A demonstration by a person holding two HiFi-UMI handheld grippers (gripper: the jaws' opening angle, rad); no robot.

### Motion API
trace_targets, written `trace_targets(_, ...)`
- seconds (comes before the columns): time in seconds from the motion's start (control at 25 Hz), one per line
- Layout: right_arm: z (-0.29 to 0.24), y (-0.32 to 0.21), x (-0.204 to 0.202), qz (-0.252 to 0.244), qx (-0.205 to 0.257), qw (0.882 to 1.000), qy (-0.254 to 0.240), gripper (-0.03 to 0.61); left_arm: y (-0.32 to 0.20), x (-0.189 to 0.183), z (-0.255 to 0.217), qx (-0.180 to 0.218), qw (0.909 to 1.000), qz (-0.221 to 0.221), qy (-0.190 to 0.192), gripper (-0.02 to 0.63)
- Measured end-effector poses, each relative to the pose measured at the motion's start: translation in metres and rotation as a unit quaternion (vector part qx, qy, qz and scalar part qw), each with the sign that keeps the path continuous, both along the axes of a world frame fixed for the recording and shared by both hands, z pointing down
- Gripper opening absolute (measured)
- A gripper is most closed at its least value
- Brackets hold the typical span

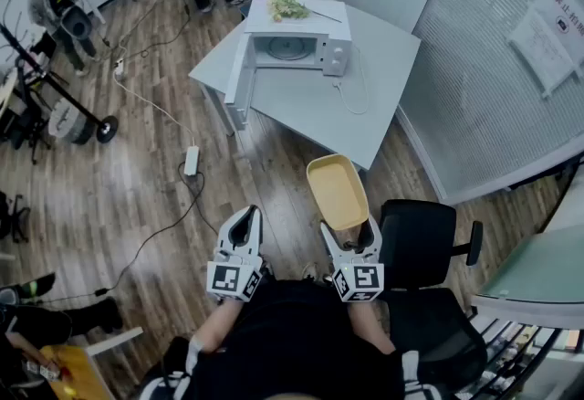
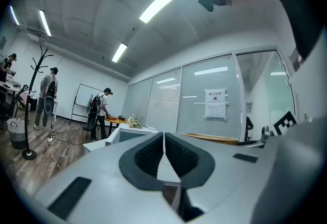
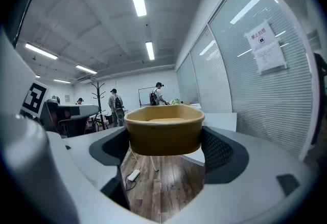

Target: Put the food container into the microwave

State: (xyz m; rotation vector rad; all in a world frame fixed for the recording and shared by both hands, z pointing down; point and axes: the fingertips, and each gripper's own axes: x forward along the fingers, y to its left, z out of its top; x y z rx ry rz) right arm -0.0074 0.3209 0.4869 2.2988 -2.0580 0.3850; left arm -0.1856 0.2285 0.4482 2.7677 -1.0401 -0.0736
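Note:
The yellow food container (image 1: 337,192) is an empty rectangular tub, held out over the wooden floor in front of me. My right gripper (image 1: 347,234) is shut on its near end; in the right gripper view the food container (image 3: 164,129) fills the gap between the pads. The white microwave (image 1: 294,44) stands on a grey table (image 1: 301,101) ahead, with its door (image 1: 239,77) swung open to the left and its turntable showing. My left gripper (image 1: 240,226) hangs shut and empty to the left; in the left gripper view its pads (image 2: 153,155) meet.
A plant (image 1: 285,4) lies on top of the microwave and its cord trails across the table. A black office chair (image 1: 429,247) stands close on my right. A power strip (image 1: 192,160) and cables lie on the floor at left. People stand at the far end of the room.

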Motion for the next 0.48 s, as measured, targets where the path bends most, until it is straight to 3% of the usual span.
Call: trace_targets(0.48,-0.0005,-0.0102,-0.0089,-0.006,0.000,1.000,-0.001,0.454,-0.0108,-0.0071,0.0016,-0.005,1.0000,0.003,0.003,0.031)
